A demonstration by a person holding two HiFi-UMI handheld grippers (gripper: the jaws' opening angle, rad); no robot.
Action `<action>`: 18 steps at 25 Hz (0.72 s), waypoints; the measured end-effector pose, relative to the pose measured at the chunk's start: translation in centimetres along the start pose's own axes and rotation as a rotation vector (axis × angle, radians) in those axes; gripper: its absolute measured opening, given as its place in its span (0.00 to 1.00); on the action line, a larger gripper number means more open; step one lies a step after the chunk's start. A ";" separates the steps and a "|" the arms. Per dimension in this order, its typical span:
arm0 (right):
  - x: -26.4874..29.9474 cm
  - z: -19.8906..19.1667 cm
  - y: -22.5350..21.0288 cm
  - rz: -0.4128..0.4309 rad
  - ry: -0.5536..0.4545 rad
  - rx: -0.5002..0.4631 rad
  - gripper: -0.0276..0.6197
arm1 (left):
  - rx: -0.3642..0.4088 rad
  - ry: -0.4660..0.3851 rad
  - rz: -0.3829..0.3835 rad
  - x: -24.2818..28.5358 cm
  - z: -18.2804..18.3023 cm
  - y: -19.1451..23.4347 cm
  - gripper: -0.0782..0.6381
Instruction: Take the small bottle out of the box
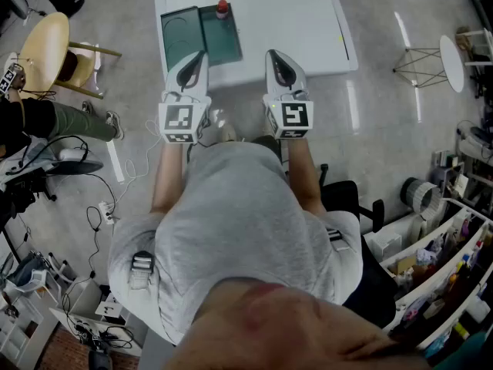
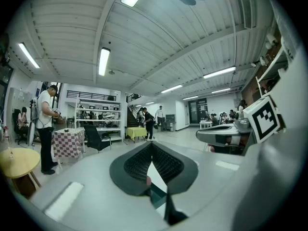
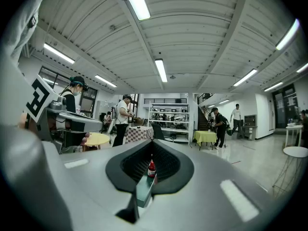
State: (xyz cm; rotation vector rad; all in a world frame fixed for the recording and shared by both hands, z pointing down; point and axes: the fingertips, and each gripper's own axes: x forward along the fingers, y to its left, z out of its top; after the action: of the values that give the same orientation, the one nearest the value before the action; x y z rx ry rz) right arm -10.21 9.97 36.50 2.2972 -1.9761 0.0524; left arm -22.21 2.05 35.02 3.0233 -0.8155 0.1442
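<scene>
Grey-shirted shoulders (image 1: 231, 222), then left tool (image 1: 199, 57) and right tool (image 1: 276, 58), both clenched empty, before white table (image 1: 293, 21) on glossy floor (image 1: 385, 106).

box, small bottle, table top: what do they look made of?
Box: likely plastic. Dark green, with smooth flat panels and a faint sheen.
Small bottle: plastic or glass, too small to tell. It is red with a pale label.
Table: white, smooth top with no grain, probably laminate or painted board.
</scene>
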 end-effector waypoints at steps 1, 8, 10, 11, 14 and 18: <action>0.0 0.0 0.1 -0.001 0.000 -0.001 0.05 | 0.002 0.001 0.000 -0.1 -0.1 0.1 0.13; 0.2 0.2 0.2 0.001 -0.007 0.020 0.05 | 0.000 -0.003 -0.014 0.0 -0.5 0.6 0.13; 0.4 0.2 0.3 0.006 -0.006 0.022 0.05 | -0.002 -0.005 -0.013 0.0 -0.4 0.8 0.13; 0.5 0.2 0.4 0.007 -0.005 0.018 0.05 | -0.004 -0.007 -0.012 0.1 -0.4 0.9 0.13; 0.9 0.2 0.4 0.016 0.003 0.010 0.05 | -0.009 -0.015 -0.006 0.3 -0.2 1.2 0.13; 1.8 0.2 0.8 0.027 0.009 0.000 0.05 | -0.014 -0.024 0.003 0.4 0.1 1.8 0.13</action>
State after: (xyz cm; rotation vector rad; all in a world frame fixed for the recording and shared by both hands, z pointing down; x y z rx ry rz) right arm -10.73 8.08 36.49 2.2662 -2.0038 0.0652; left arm -22.73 0.28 34.95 3.0171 -0.8198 0.1015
